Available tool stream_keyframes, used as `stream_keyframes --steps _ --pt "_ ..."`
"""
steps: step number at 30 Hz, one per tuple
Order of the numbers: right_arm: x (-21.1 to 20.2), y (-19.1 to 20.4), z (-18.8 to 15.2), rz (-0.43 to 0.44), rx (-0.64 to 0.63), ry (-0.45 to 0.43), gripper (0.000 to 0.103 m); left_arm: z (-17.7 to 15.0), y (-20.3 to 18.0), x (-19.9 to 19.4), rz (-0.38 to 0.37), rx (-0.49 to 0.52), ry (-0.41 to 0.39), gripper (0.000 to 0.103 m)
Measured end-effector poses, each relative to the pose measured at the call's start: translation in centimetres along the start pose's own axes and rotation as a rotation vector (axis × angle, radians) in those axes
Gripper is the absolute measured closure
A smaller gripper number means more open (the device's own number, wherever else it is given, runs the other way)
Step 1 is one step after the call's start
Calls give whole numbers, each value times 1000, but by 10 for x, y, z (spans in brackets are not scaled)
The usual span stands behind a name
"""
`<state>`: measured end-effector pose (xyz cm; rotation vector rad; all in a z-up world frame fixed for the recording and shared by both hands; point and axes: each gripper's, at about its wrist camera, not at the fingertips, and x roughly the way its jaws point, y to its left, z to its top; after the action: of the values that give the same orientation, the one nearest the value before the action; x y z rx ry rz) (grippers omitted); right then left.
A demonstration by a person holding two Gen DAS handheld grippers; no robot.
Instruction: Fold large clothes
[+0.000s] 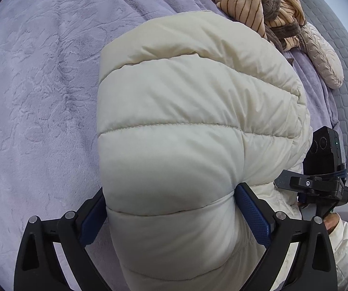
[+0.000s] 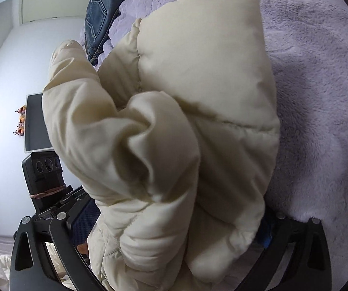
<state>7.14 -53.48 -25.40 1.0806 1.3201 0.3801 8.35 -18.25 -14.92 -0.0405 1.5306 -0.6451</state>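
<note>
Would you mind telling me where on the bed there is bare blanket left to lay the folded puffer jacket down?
The widest bare stretch of purple blanket lies left of the cream jacket in the left wrist view. It is crowded at the far edge: the striped clothes and knitted piece to the right, the jeans farther along.

Both views are evenly lit by soft, cool, diffuse light with no glare. Shadows are faint: a soft one on the lilac blanket (image 2: 319, 97) just right of the cream puffer jacket (image 2: 198, 121), and dim creases in its folds. Fisheye distortion bows everything toward the edges, and black vignette fills the corners. The left wrist view is sharp, stitching clear ahead of the left tool (image 1: 171, 208). The right wrist view is softer, with fabric smeared near the right tool (image 2: 174, 230).
</note>
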Motion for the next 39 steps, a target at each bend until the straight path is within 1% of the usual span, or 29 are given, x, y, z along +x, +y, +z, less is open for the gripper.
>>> stream_keyframes --steps 5,6,8,9,10,11,13,16,19,25,26,27,28,32,36,39 --pt "-1 4 -6 -7 25 -15 0 -2 2 1 -2 0 -5 2" --pt "0 6 -8 -6 28 -18 2 -3 3 1 -5 0 -6 2" --pt "3 13 -12 -9 37 -16 10 -3 6 2 -6 -4 -6 2" --pt "2 17 -12 -34 39 -15 21 -4 8 3 -8 -7 -2 2" --pt "3 22 -14 -61 34 -20 25 -5 10 4 -16 -13 -2 2" --pt "2 26 -16 -71 27 -31 28 -5 13 4 -24 -23 0 0" --pt "-1 34 -21 -82 10 -52 38 -5 19 7 -43 -47 10 0" --pt "-6 41 -29 -94 -17 -68 46 -7 23 8 -51 -57 13 0" --pt "-8 44 -33 -96 -37 -74 47 -7 19 8 -32 -46 11 0" --pt "-10 29 -34 -70 -14 -72 47 -3 6 7 27 -8 3 0" --pt "-10 27 -33 -67 -12 -70 47 -2 4 7 33 -7 2 0" --pt "-13 18 -16 -62 -6 -67 47 -2 3 8 38 -7 0 0" --pt "-16 13 -13 -56 1 -63 47 -2 3 8 41 -8 -2 0" --pt "-15 5 -5 -38 26 -51 47 -3 1 8 47 -11 -12 0" --pt "-14 0 3 -42 25 -44 47 -3 -4 6 40 -9 -22 0" --pt "-17 6 -1 -48 12 -53 50 -8 -5 0 12 16 -19 9"
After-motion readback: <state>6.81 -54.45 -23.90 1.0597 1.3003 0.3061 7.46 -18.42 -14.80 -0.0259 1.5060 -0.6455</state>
